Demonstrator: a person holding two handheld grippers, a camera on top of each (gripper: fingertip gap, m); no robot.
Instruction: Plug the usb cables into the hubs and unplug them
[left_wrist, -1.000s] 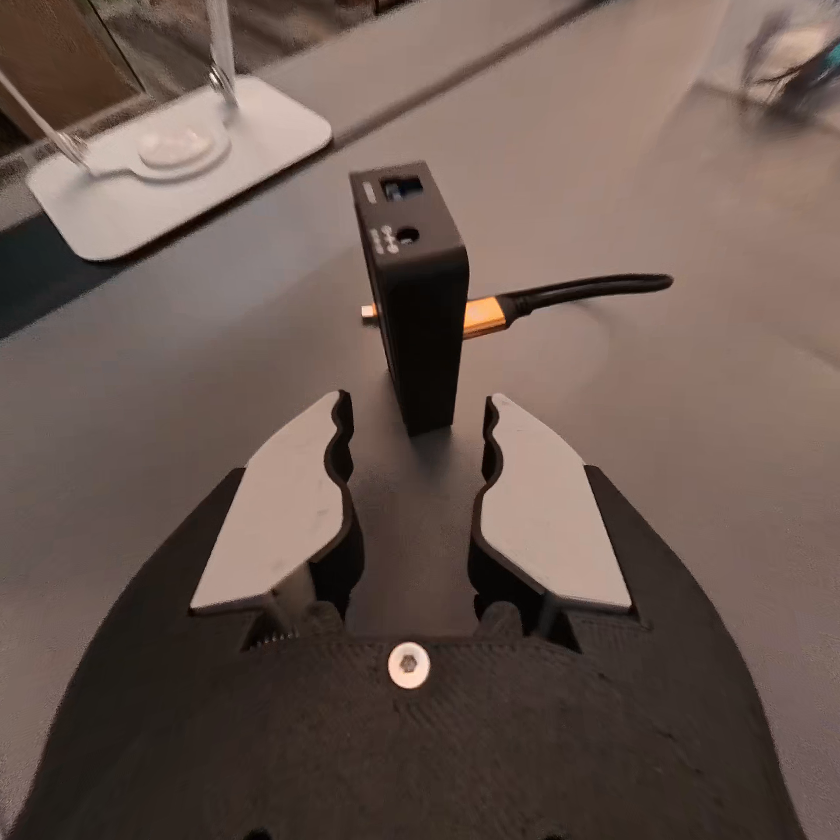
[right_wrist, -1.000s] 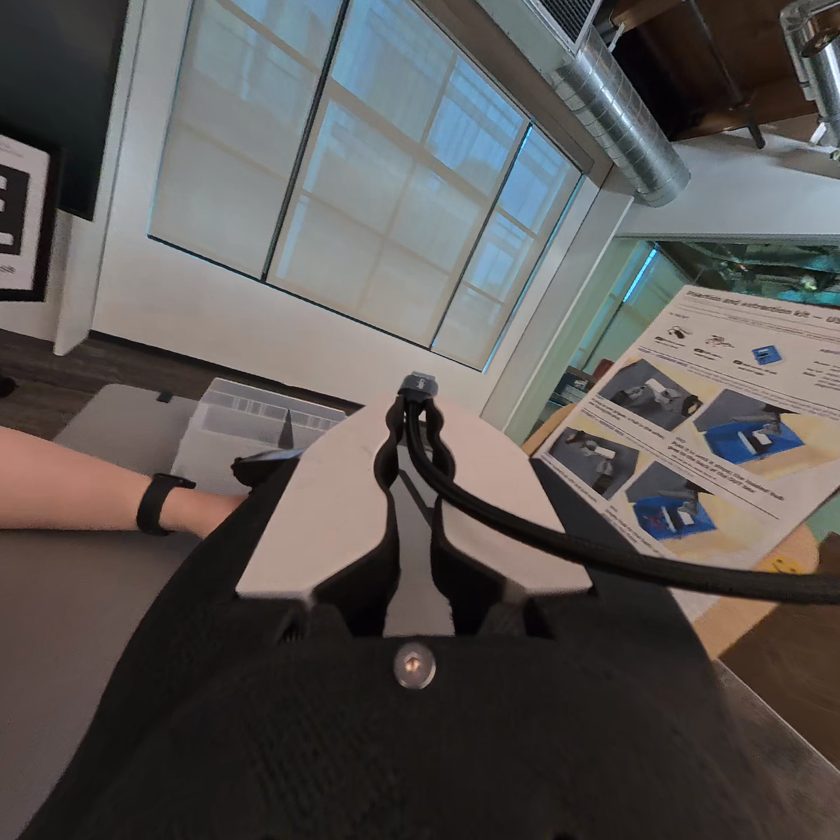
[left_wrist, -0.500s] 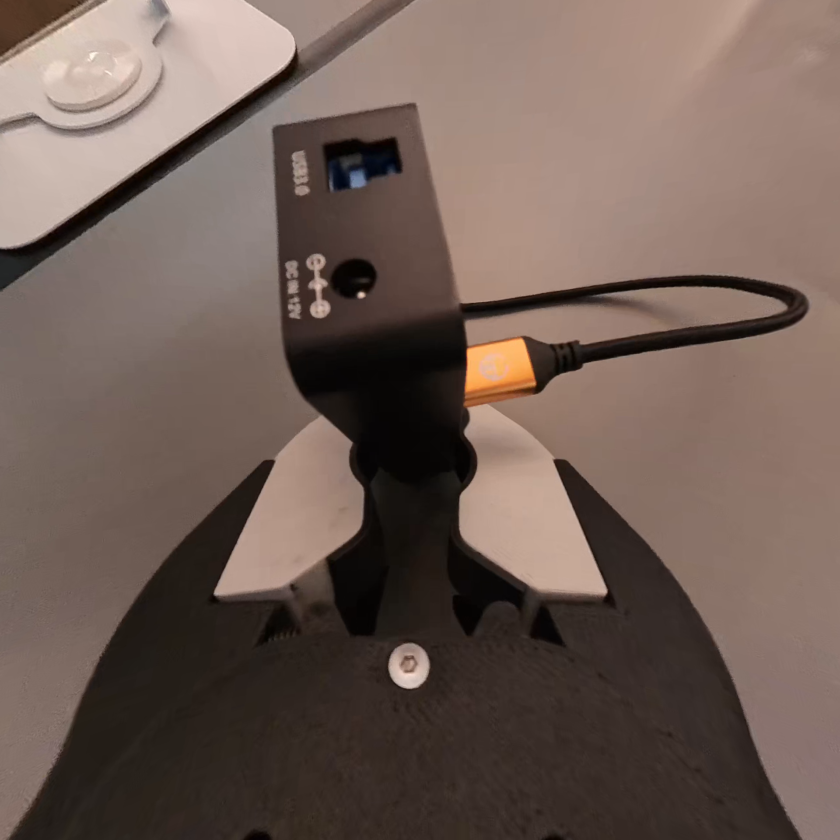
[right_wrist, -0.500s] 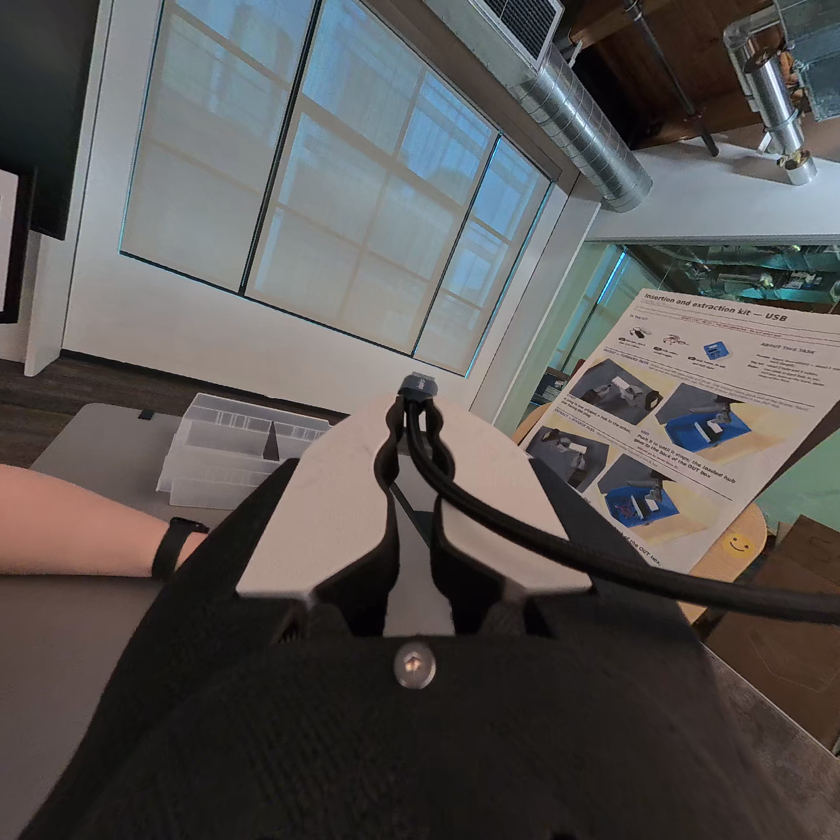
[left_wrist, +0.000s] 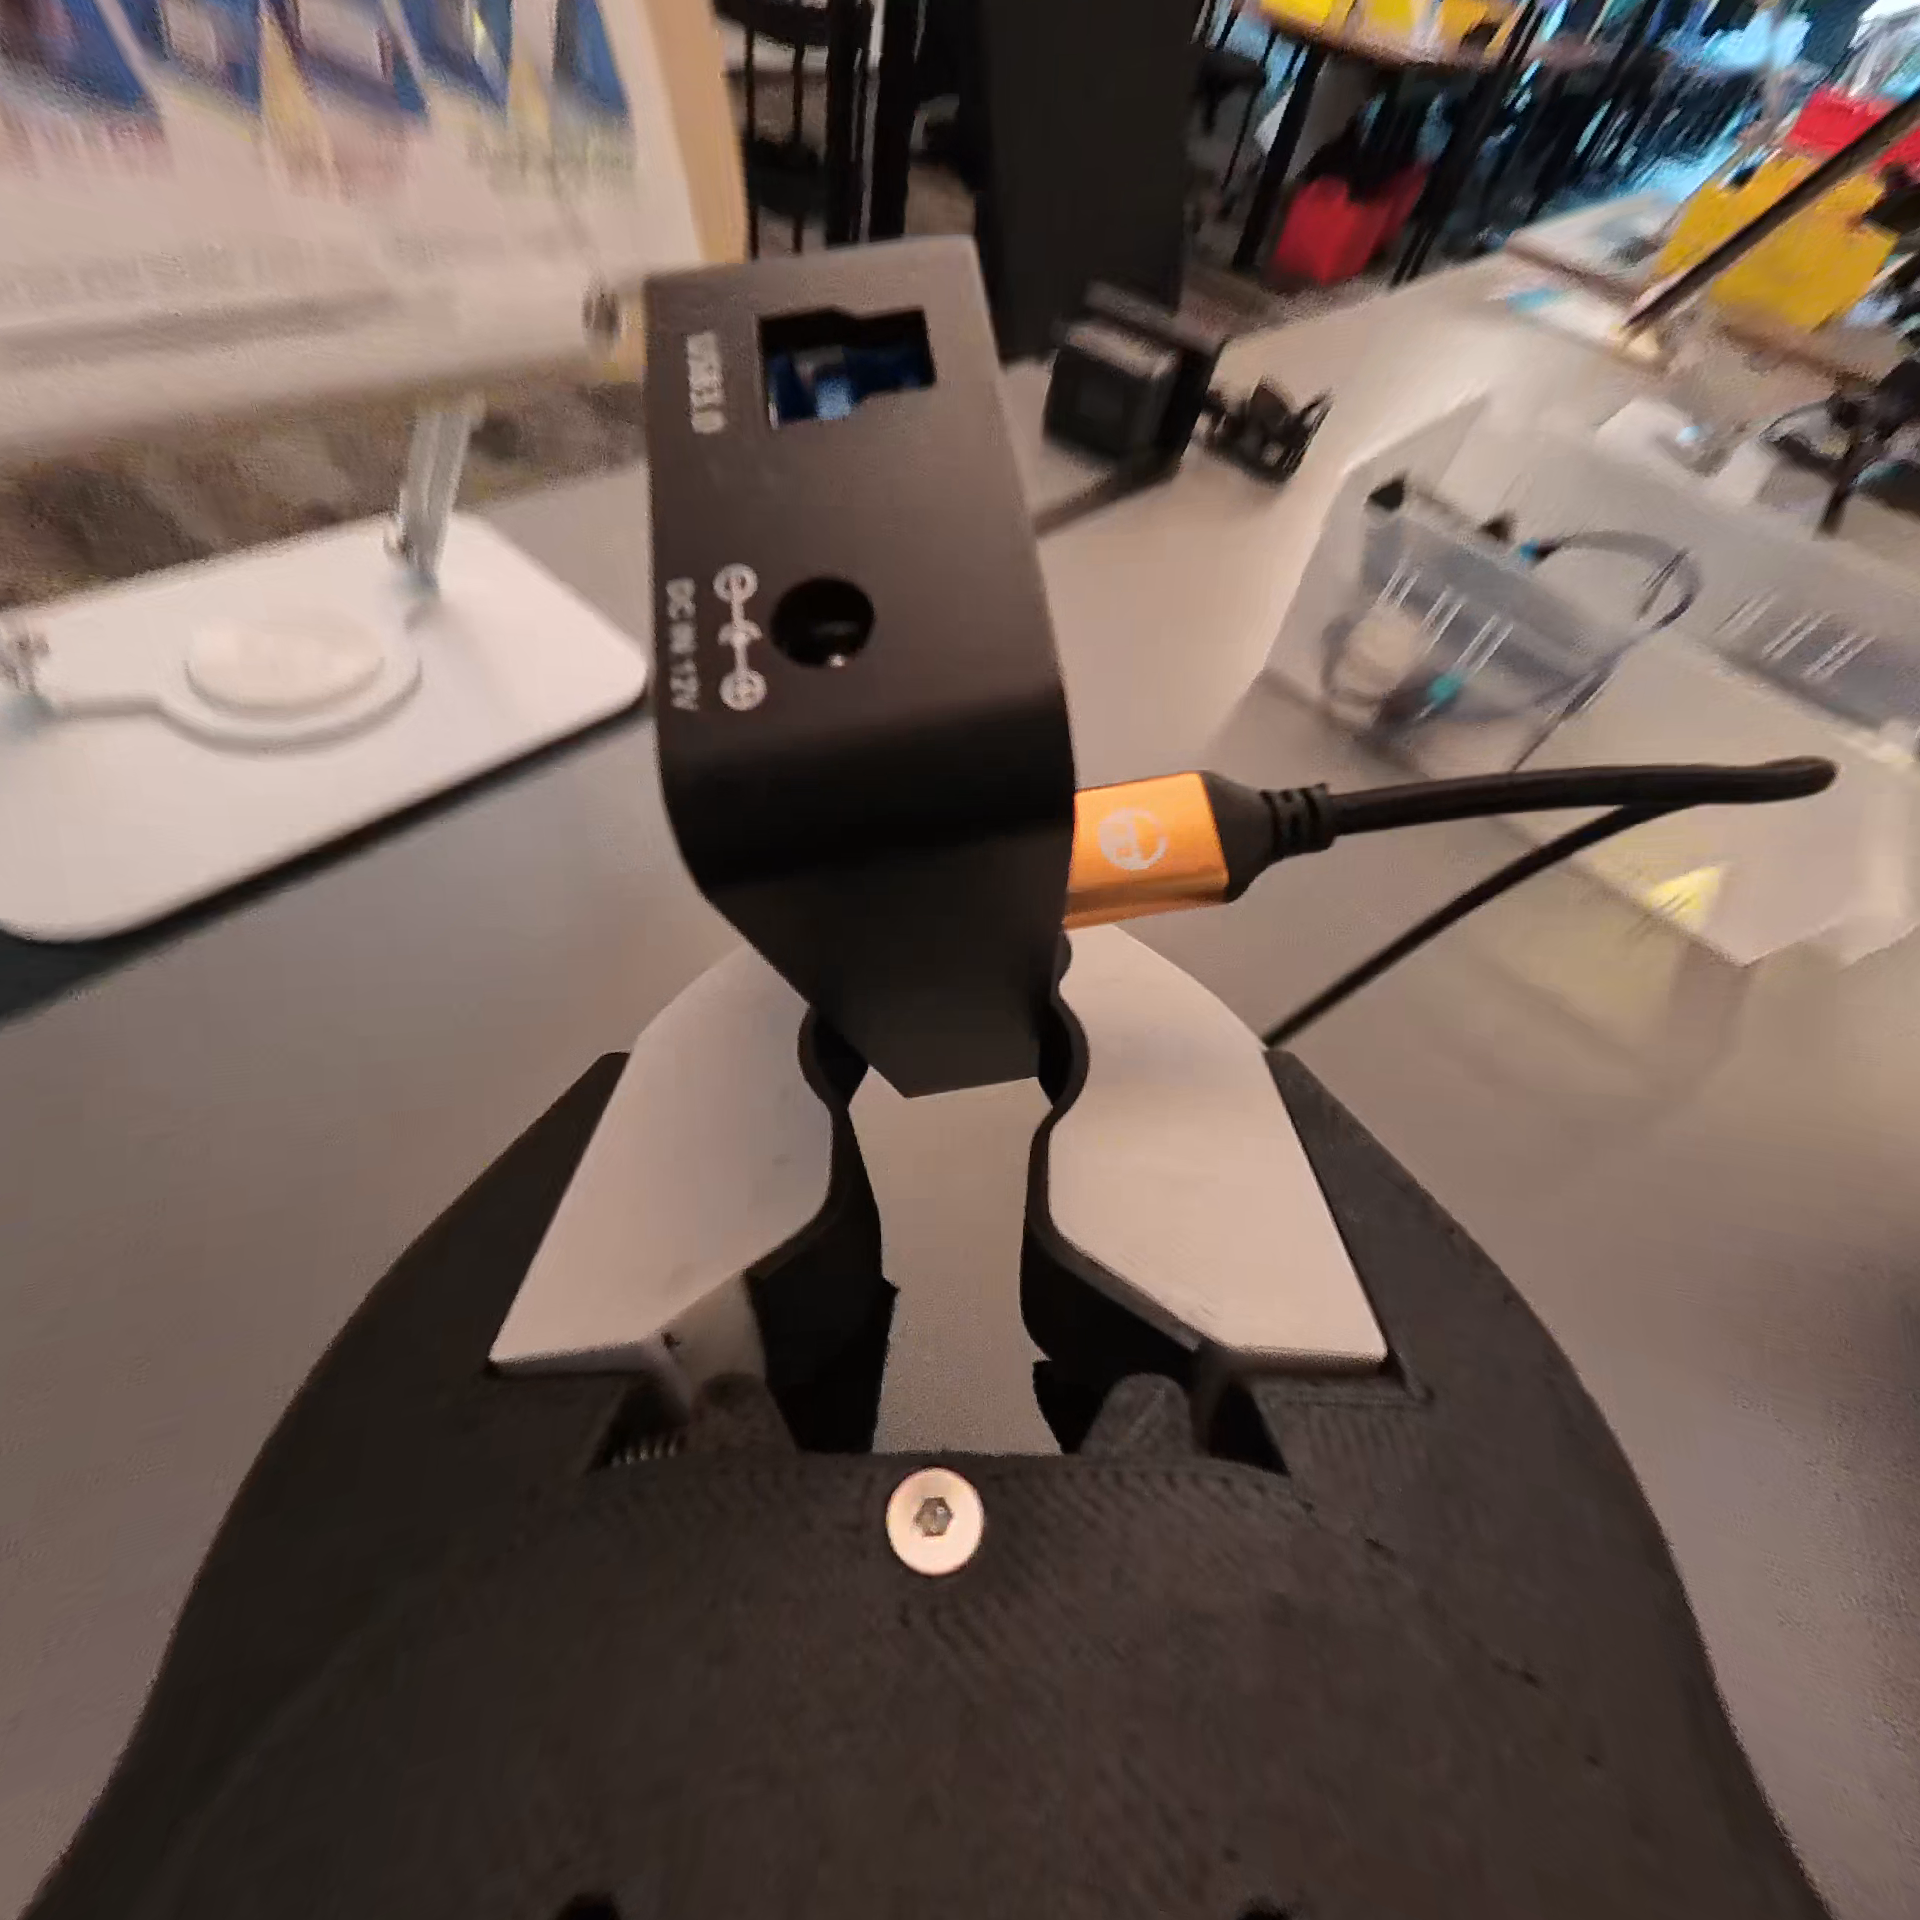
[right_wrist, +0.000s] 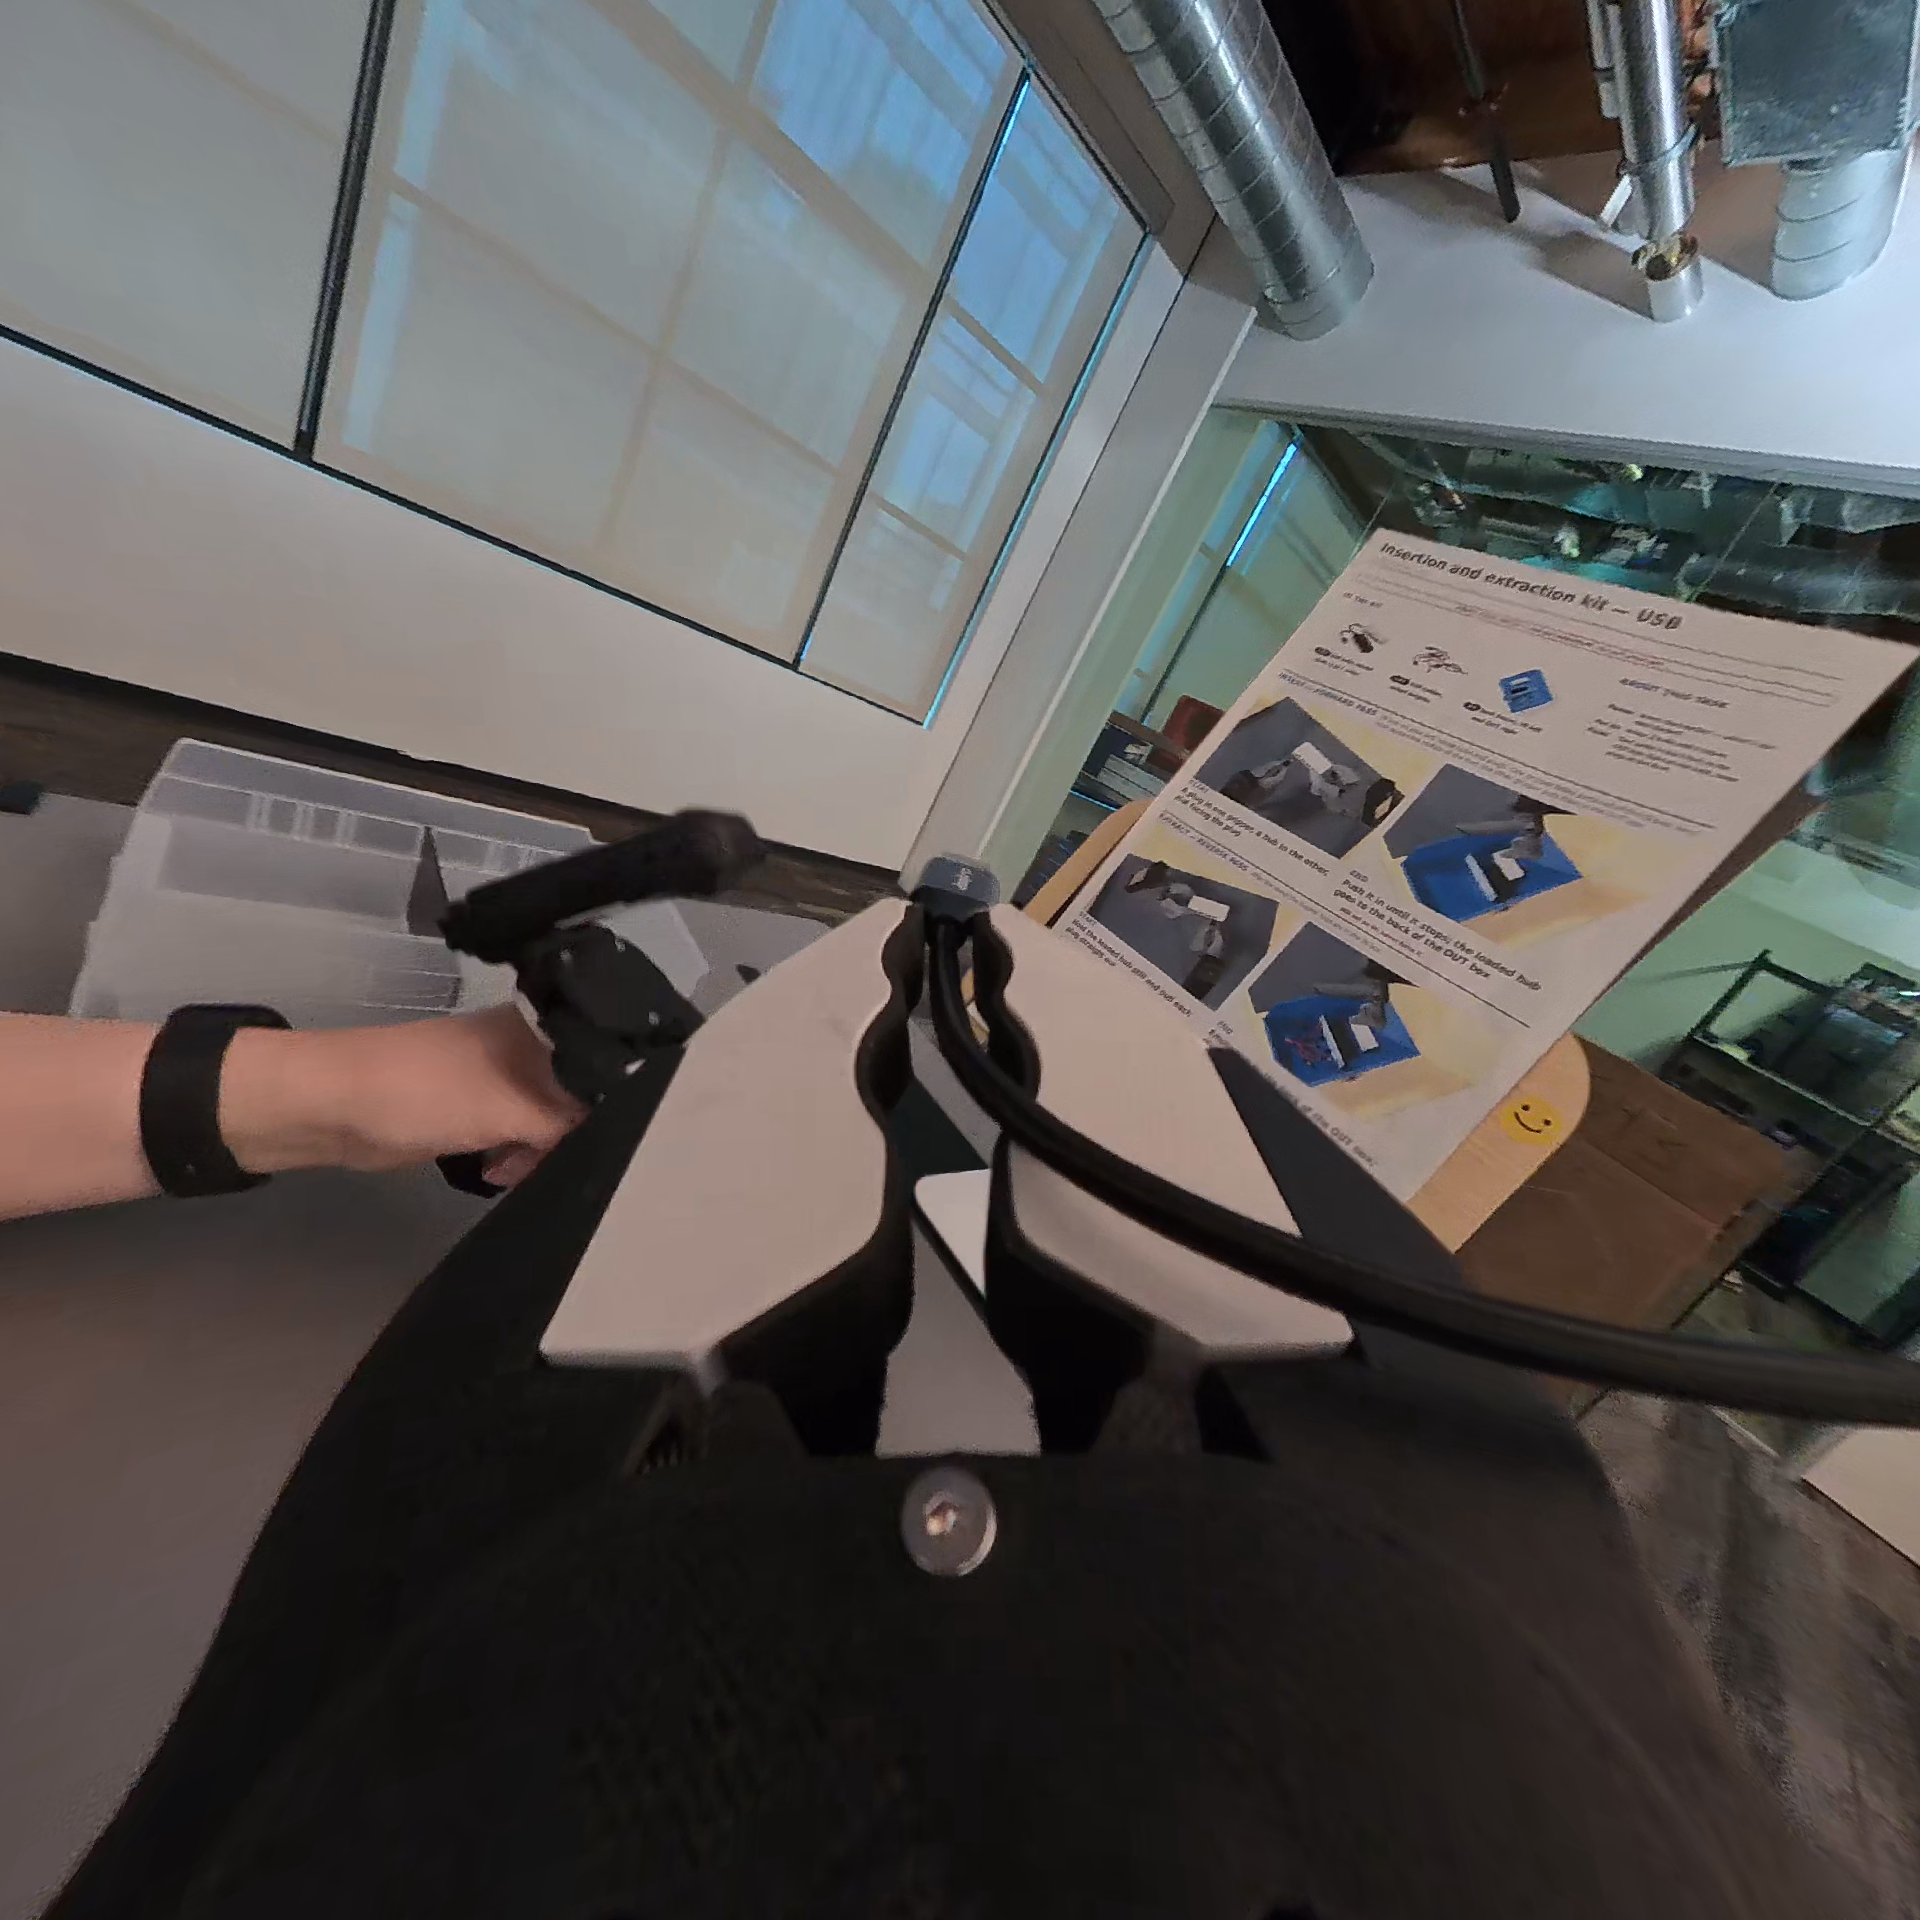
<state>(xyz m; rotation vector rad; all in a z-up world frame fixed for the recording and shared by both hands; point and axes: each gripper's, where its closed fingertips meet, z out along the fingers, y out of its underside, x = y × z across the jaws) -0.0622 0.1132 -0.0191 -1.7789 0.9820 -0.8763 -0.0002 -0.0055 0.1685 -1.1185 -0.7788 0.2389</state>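
While the left gripper (left_wrist: 940, 1039) clamps the black hub (left_wrist: 847, 665) above the grey table (left_wrist: 312, 1039), an orange plug (left_wrist: 1148, 847) juts at three o'clock, and the right gripper (right_wrist: 951, 935) pinches a black cable (right_wrist: 1195, 1216).

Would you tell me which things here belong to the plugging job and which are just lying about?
Job: black hub in left gripper; its orange-plugged cable; black cable with grey plug in right gripper.

Lying about: white stand base; clear bins; instruction sheet.
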